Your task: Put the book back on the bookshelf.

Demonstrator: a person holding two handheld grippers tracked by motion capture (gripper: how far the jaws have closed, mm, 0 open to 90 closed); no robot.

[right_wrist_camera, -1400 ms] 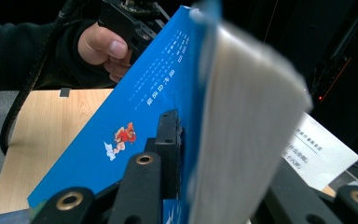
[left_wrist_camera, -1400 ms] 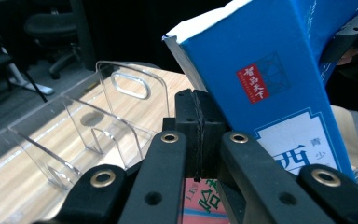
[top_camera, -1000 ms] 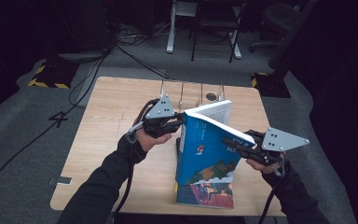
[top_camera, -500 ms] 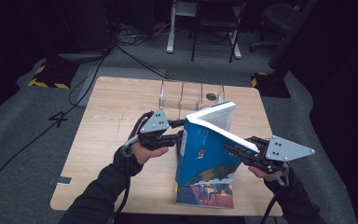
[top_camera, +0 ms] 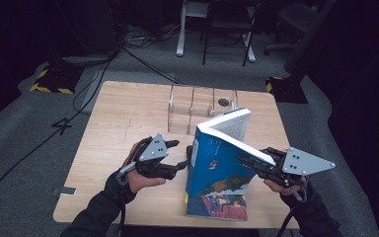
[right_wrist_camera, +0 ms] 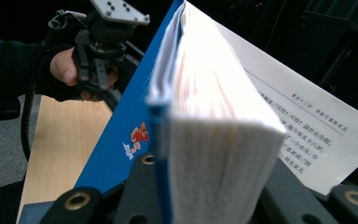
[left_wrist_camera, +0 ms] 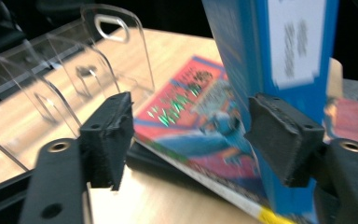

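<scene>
The right tongs [top_camera: 249, 161] are clamped on the fore edge of a thick blue-covered book [top_camera: 217, 163], gripping its page block and front cover, as the right gripper view shows. The book stands open and tilted on the wooden surface [top_camera: 123, 118], its spine to the left, over a colourful book [top_camera: 219, 205] lying flat. The left tongs [top_camera: 183, 164], just beside the spine, have just been opening; their jaws stand apart, one pad [left_wrist_camera: 279, 135] close against the blue spine. Behind stands a clear acrylic divider rack [top_camera: 197, 101].
</scene>
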